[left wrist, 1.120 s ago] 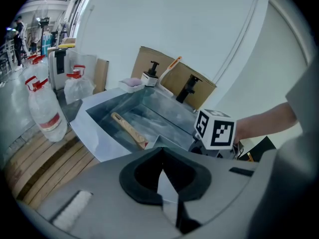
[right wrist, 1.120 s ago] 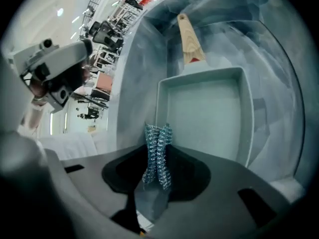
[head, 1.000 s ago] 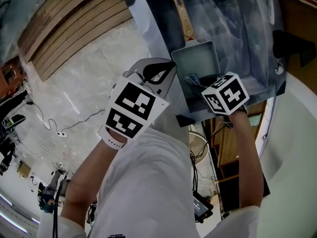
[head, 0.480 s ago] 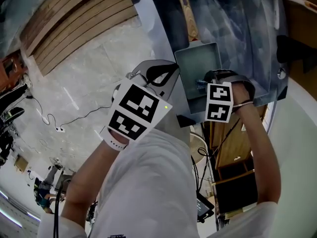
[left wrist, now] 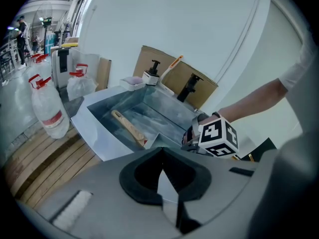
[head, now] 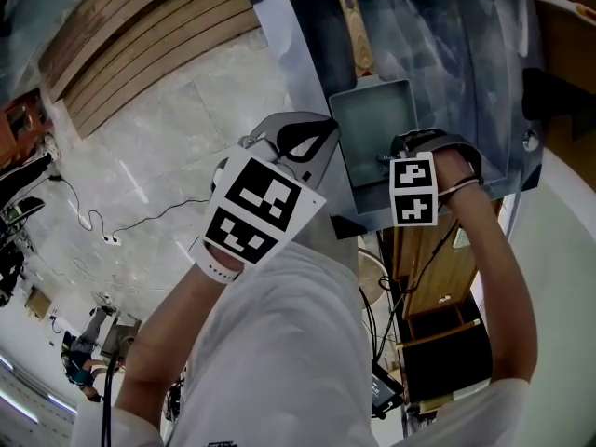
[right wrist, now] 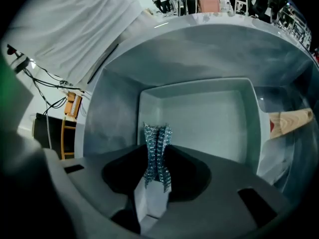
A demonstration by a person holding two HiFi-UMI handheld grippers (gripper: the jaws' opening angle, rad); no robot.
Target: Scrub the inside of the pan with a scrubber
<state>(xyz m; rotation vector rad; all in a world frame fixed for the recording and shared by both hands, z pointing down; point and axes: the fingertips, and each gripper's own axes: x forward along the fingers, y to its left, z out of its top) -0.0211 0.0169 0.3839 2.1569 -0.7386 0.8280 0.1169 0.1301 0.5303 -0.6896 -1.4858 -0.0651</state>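
Observation:
A square grey pan (head: 372, 117) with a wooden handle (head: 355, 35) lies in the steel sink (head: 307, 73). My right gripper (head: 385, 162) hangs over the pan's near edge, shut on a bluish steel-mesh scrubber (head: 381, 158). In the right gripper view the scrubber (right wrist: 157, 148) stands pinched between the jaws just above the pan floor (right wrist: 199, 116); whether it touches is unclear. The handle (right wrist: 291, 121) shows at the right. My left gripper (head: 312, 138) is held left of the sink, jaws shut and empty (left wrist: 162, 176), apart from the pan (left wrist: 153, 141).
Behind the sink (left wrist: 164, 106) stand a soap dispenser (left wrist: 151, 76), a black faucet (left wrist: 188, 87) and cardboard. Water bottles (left wrist: 50, 111) stand to its left. Wooden slats (head: 140, 45) and cables (head: 93, 231) lie on the floor. A chair shows under the counter (head: 438, 277).
My right gripper has rolled at the wrist and moved slightly up over the pan's near edge with the scrubber. The left gripper has stayed put.

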